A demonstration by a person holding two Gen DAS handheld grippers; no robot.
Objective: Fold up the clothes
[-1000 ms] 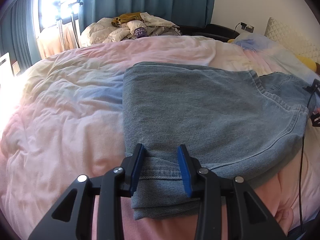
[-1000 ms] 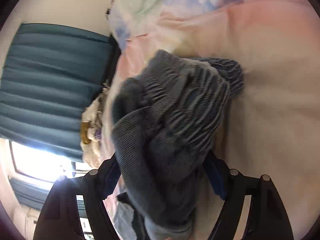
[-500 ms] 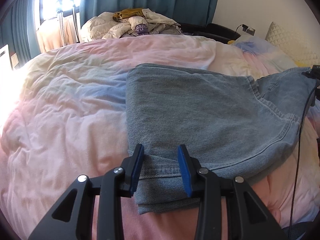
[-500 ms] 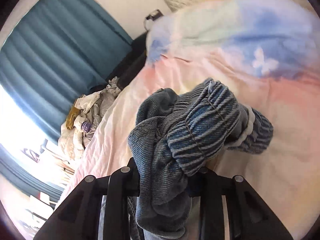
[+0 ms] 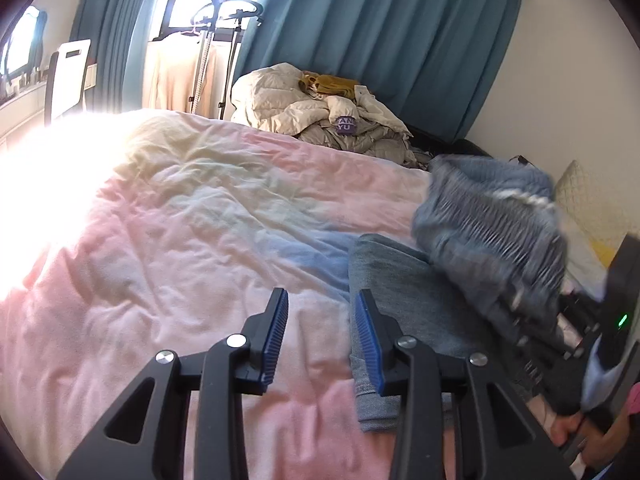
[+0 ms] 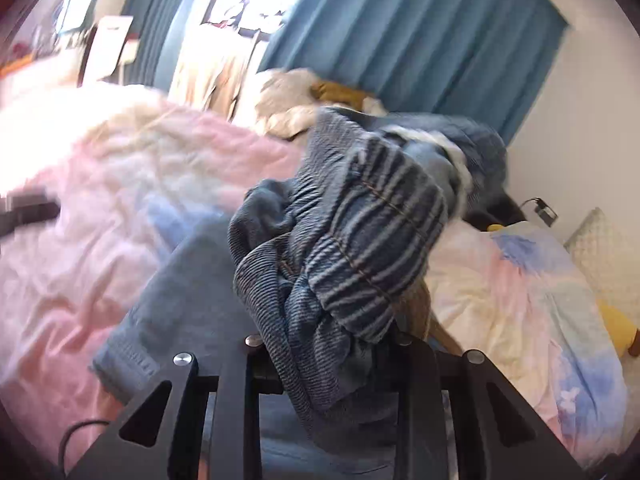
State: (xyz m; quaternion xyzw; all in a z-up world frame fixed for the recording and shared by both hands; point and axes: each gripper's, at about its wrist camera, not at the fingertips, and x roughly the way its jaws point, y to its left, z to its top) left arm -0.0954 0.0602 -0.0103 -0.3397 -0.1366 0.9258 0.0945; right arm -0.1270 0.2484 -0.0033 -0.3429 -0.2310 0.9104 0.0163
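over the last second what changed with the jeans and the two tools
The left tool let go of the jeans hem and shifted left; it is now open over the pink duvet. The right tool swung the bunched jeans waistband over the flat denim. It stays shut on the jeans; the clothes pile is unchanged.

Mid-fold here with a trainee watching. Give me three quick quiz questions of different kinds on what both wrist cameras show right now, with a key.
1. True or false: the left tongs are clamped on the jeans.
2. Which tongs hold the bunched denim waistband? A) left B) right C) neither
3. Fill in: the rest of the jeans lie on the pink ____.

Key
1. False: the left jaws stand open with only the duvet between them, the jeans' folded edge beside the right-hand pad.
2. B
3. duvet
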